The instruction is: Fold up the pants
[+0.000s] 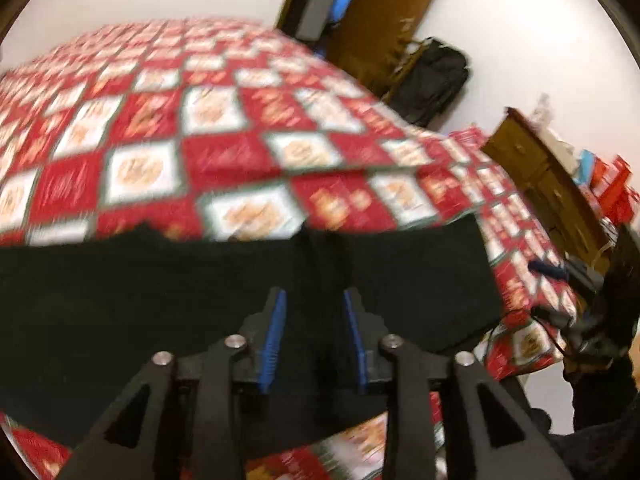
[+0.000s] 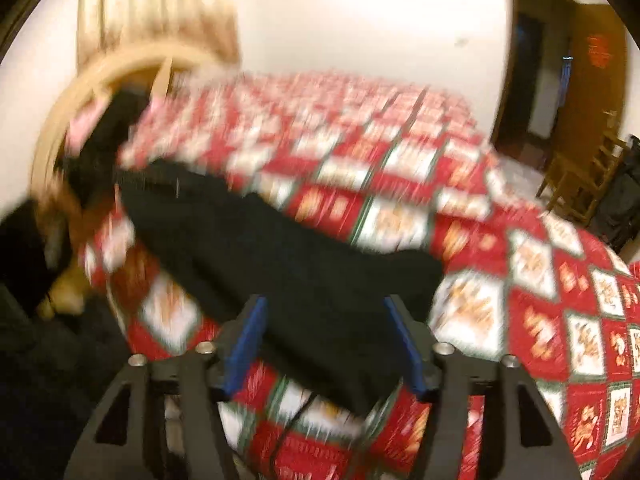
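Note:
Black pants (image 1: pixel 200 292) lie flat across the near edge of a bed with a red and white checked quilt (image 1: pixel 168 120). My left gripper (image 1: pixel 314 294) hovers just over the pants, its blue-padded fingers (image 1: pixel 276 336) apart, with dark cloth showing in the gap. In the right wrist view the pants (image 2: pixel 288 264) run from the upper left to the near edge of the quilt (image 2: pixel 540 320). My right gripper (image 2: pixel 325 300) is wide open, one finger on each side of the pants' near end. Both views are blurred.
A black bag (image 1: pixel 432 80) sits on the floor by a wooden door (image 1: pixel 384 12). A wooden cabinet (image 1: pixel 548 176) stands at the right. A person's dark sleeve (image 1: pixel 600 380) is at the right edge. A curved wooden headboard (image 2: pixel 80 92) and a wooden chair (image 2: pixel 580 184) flank the bed.

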Tool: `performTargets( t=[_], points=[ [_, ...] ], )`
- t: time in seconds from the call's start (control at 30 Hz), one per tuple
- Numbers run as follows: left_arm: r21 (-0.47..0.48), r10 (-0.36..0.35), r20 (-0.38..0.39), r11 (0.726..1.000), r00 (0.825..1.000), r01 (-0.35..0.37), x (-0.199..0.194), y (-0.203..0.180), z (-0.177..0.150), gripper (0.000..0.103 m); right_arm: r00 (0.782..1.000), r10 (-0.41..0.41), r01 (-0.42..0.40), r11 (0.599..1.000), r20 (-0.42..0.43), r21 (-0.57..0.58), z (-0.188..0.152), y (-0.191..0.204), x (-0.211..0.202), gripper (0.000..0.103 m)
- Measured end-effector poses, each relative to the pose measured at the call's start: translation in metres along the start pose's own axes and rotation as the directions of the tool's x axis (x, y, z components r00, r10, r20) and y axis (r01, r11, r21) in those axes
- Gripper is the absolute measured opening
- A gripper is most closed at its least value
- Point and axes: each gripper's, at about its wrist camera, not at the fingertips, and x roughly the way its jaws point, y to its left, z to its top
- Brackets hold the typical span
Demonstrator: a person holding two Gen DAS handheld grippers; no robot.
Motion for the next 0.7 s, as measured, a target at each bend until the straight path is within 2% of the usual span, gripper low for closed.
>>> performTargets(
  t=[0.07, 0.13, 0.17, 0.23, 0.33, 0.43, 0.5, 0.53, 0.6, 0.67, 0.7],
  points=[
    [0.024, -0.025, 0.027, 0.999, 0.999, 0.025, 0.008, -0.014, 0.010, 0.038, 0.999, -0.042, 0.040, 0.997, 0.030, 0.063, 0.011, -0.013, 0.000, 0.062],
    [0.044, -0.019, 0.024, 0.999, 1.000, 0.018, 0.023, -0.031, 0.016, 0.038, 0.997, -0.083, 0.082, 0.991, 0.008, 0.105, 0.021, -0.023, 0.015, 0.043],
    [0.046, -0.006, 0.015, 0.999, 1.000, 0.005, 0.029, -0.033, 0.017, 0.038, 0.997, -0.072, 0.073, 0.988, -0.015, 0.133, 0.023, -0.027, 0.027, 0.030],
    [0.039, 0.026, -0.020, 0.999, 0.999, -0.025, 0.050, -0.038, 0.015, 0.038, 0.997, -0.047, 0.058, 0.983, -0.066, 0.174, 0.024, -0.033, 0.052, 0.029],
    [0.014, 0.068, -0.071, 0.998, 0.995, -0.067, 0.070, -0.031, 0.005, 0.038, 0.988, -0.061, 0.087, 0.978, -0.139, 0.190, 0.015, -0.036, 0.091, 0.029],
    [0.000, 0.049, -0.051, 0.999, 0.997, -0.049, 0.059, -0.022, 0.003, 0.038, 0.973, -0.084, 0.129, 0.970, -0.214, 0.205, 0.003, -0.040, 0.115, 0.030],
    [-0.012, 0.102, -0.007, 0.995, 0.995, -0.102, 0.039, -0.011, 0.006, 0.045, 0.979, -0.085, 0.126, 0.968, -0.188, 0.218, 0.005, -0.039, 0.109, 0.030],
    [-0.034, 0.153, 0.040, 0.988, 0.987, -0.151, 0.021, 0.003, 0.008, 0.048, 0.984, -0.083, 0.119, 0.964, -0.156, 0.238, 0.008, -0.040, 0.101, 0.030],
    [-0.098, 0.239, 0.106, 0.968, 0.965, -0.229, -0.006, 0.029, 0.007, 0.067, 0.993, -0.098, 0.113, 0.959, -0.070, 0.259, 0.015, -0.037, 0.084, 0.030],
    [-0.230, 0.370, 0.182, 0.917, 0.911, -0.327, -0.042, 0.071, 0.002, 0.076, 0.994, -0.107, 0.100, 0.965, 0.018, 0.243, 0.025, -0.028, 0.062, 0.031],
    [-0.303, 0.445, 0.207, 0.876, 0.872, -0.375, -0.060, 0.093, -0.003, 0.077, 0.993, -0.106, 0.092, 0.968, 0.045, 0.235, 0.029, -0.023, 0.057, 0.035]
  ],
)
